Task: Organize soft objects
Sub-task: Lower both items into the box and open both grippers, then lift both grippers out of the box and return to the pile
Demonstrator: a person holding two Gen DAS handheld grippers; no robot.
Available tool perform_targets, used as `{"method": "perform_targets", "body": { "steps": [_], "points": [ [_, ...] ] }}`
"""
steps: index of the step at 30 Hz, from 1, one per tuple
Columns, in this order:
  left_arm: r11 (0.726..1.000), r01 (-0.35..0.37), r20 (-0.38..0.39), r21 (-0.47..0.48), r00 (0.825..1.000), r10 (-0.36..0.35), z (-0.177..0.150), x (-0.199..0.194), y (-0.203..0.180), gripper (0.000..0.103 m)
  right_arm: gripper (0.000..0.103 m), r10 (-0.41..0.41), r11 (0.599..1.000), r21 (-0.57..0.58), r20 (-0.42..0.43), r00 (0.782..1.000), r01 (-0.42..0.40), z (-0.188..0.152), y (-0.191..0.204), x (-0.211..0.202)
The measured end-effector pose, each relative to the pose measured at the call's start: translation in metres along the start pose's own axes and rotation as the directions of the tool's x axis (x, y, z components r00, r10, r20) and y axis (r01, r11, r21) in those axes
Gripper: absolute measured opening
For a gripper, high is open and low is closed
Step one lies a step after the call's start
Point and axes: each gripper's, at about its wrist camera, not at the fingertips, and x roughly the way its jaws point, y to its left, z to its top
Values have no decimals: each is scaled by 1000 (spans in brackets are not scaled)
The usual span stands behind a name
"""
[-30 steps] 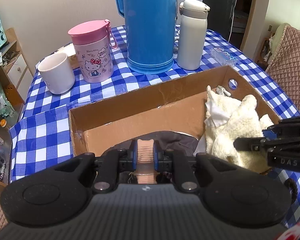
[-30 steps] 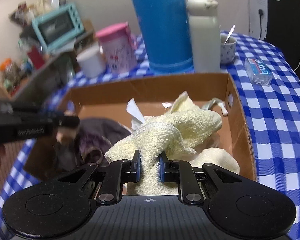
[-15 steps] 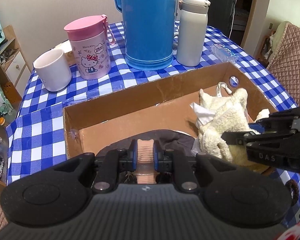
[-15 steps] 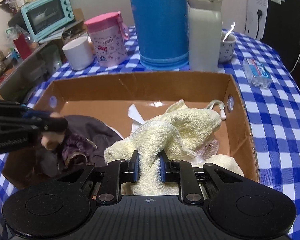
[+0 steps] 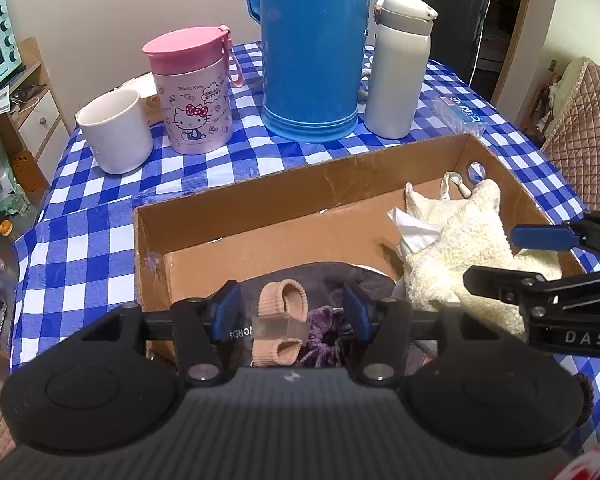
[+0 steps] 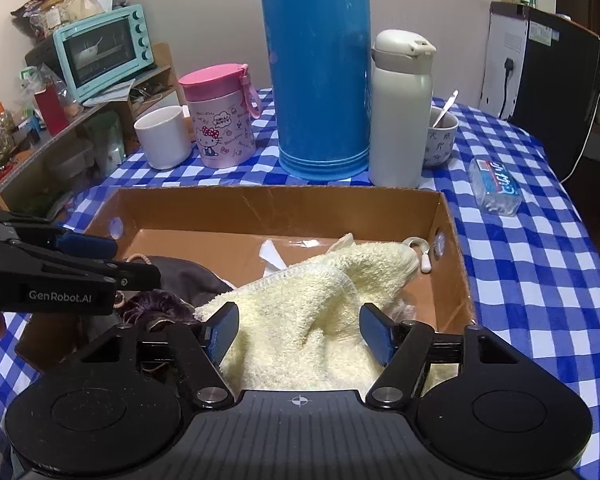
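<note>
Both grippers are releasing: the left gripper (image 5: 287, 314) has just been opening around the beige band (image 5: 281, 322), the right gripper (image 6: 298, 332) around the cream towel (image 6: 320, 300), both lying inside the cardboard box (image 6: 260, 206); sorting is seemingly nearing completion

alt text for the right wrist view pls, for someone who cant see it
The right gripper, jaws just opened, hangs over a cream towel lying loose in a cardboard box on a blue checked tablecloth. The left gripper reaches in from the left.
</note>
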Motion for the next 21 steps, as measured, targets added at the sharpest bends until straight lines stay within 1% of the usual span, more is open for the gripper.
{"method": "perform_targets", "body": {
  "steps": [4,11,17,21],
  "points": [
    [1000,-4,5,-9,1000,4,-2,-6,1,60,69,7,1000,10,0,1000,-7,-2,0,-6],
    [999,3,4,-35,1000,-3,-6,-22,2,60,69,10,999,45,4,1000,-11,-5,-4,-20],
    [998,-1,4,-69,1000,1,-16,-45,3,60,69,42,995,85,37,998,-45,-10,-7,-44],
    [996,-14,2,-92,1000,14,-25,-63,5,60,69,40,996,81,40,998,-43,-16,-4,-61]
  ]
}}
